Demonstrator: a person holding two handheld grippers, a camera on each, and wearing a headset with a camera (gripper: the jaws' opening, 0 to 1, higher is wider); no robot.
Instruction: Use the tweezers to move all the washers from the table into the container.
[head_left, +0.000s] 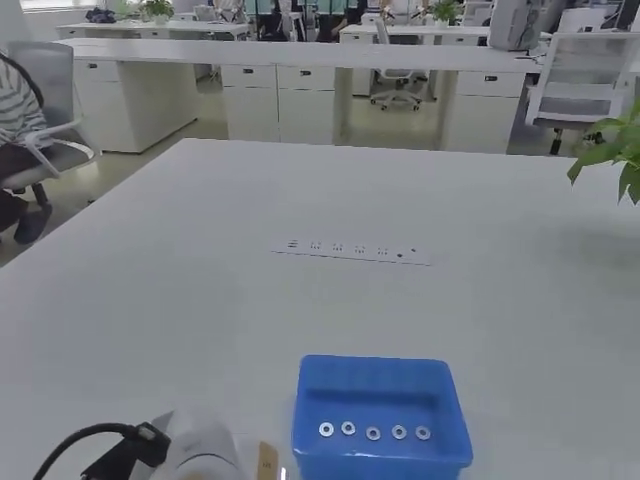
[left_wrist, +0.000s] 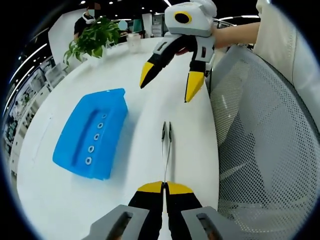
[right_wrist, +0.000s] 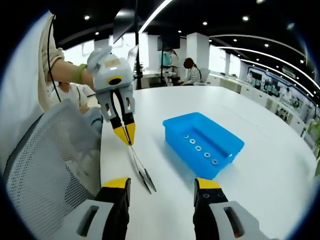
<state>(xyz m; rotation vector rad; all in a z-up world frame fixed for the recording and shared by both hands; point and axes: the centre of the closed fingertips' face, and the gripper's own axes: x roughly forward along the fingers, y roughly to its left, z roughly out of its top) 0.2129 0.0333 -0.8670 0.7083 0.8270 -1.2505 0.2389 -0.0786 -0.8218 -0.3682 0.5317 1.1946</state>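
The white table (head_left: 300, 200) spans most of the head view, with a power strip (head_left: 355, 250) set flush in its surface at frame centre. A mesh chair back (left_wrist: 260, 125) occupies the right half of the left gripper view.

The blue container (head_left: 375, 367) sits at the lower centre of the head view, left of centre in the left gripper view (left_wrist: 112, 125) and right of centre in the right gripper view (right_wrist: 220, 165). A gripper body with a black cable (head_left: 190, 440) shows at the lower left of the head view; its side cannot be determined.

The left gripper (left_wrist: 164, 186) has its jaws closed on the rear end of the tweezers (left_wrist: 166, 145), whose tips point up-frame. The right gripper (left_wrist: 170, 82), at upper centre, is apart from those tips. Its jaws (right_wrist: 162, 184) stand wide and hold nothing.

Five washers (head_left: 373, 432) lie in a row on the container floor.
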